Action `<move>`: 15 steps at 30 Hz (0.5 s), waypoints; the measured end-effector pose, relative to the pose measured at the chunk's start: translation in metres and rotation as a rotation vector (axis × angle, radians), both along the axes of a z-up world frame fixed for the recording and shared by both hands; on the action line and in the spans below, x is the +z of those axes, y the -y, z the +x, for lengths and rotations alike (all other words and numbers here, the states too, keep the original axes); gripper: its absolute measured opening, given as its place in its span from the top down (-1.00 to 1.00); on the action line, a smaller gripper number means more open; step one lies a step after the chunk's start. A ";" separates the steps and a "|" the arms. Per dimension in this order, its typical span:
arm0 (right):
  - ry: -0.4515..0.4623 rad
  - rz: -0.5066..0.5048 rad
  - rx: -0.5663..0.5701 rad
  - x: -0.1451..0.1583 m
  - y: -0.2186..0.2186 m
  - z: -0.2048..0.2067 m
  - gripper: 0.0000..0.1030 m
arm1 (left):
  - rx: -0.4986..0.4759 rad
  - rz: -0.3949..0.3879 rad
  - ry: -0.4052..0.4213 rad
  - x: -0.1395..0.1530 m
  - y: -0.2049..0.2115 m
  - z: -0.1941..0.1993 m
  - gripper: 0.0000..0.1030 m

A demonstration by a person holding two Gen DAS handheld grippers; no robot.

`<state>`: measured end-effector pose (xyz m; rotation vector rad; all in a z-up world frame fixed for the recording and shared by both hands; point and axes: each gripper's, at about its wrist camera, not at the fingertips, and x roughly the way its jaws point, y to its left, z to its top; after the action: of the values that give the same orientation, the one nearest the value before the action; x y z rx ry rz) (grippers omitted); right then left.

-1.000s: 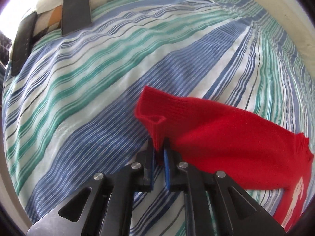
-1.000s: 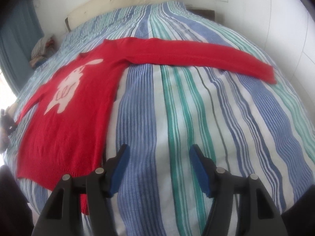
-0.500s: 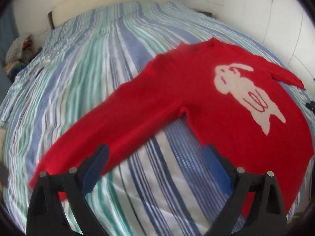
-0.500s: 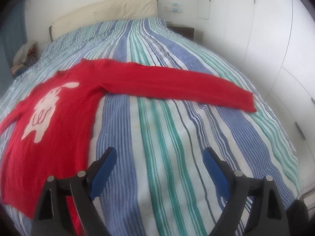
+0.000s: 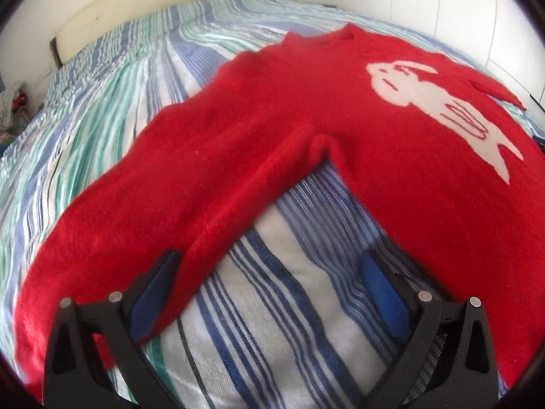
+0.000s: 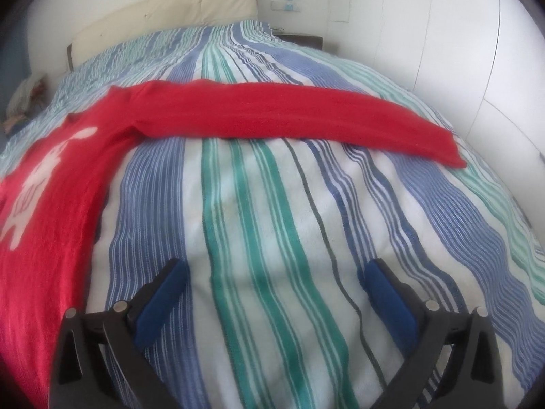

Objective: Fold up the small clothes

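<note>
A red knit sweater point(image 5: 340, 119) with a white rabbit figure point(image 5: 436, 102) lies flat on the striped bedspread point(image 5: 289, 306), both sleeves spread out. In the left wrist view my left gripper point(image 5: 269, 259) hovers over the gap between one sleeve point(image 5: 136, 221) and the body. Its jaws are opening wide, with only bedspread between them. In the right wrist view the sweater point(image 6: 51, 204) lies at the left and its other sleeve point(image 6: 289, 116) stretches across the bed. My right gripper point(image 6: 276, 267) is over bare bedspread, jaws opening, nothing between them.
A cream headboard point(image 6: 163, 10) runs along the far end of the bed. White wardrobe doors point(image 6: 460, 51) stand close on the right, with a dark nightstand point(image 6: 299, 39) in the corner. A small heap of clothes point(image 6: 27, 92) lies at the far left.
The left gripper let go of the sleeve cuff, opened wide and swung round to face the sweater's body. The right gripper opened wider and shifted right, nearer the bedspread.
</note>
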<state>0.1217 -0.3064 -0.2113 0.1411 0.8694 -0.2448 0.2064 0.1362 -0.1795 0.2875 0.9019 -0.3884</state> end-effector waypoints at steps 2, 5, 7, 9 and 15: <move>0.005 0.004 0.001 -0.001 0.001 -0.001 -1.00 | 0.000 0.001 -0.002 -0.003 -0.004 0.006 -0.99; 0.005 0.016 0.001 -0.002 0.002 -0.001 -1.00 | 0.000 0.001 -0.002 -0.004 -0.004 0.006 -0.99; 0.000 0.014 0.001 -0.002 0.001 -0.001 -1.00 | 0.000 0.003 -0.001 -0.004 -0.004 0.006 -0.99; -0.006 0.007 0.001 -0.003 0.000 0.000 -1.00 | 0.000 0.002 -0.002 -0.004 -0.004 0.006 -0.99; -0.013 0.003 -0.001 -0.004 0.000 0.005 -1.00 | 0.000 0.002 -0.002 -0.004 -0.004 0.006 -0.99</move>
<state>0.1263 -0.3064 -0.2149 0.1423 0.8830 -0.2454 0.2129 0.1397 -0.1830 0.2889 0.9044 -0.3875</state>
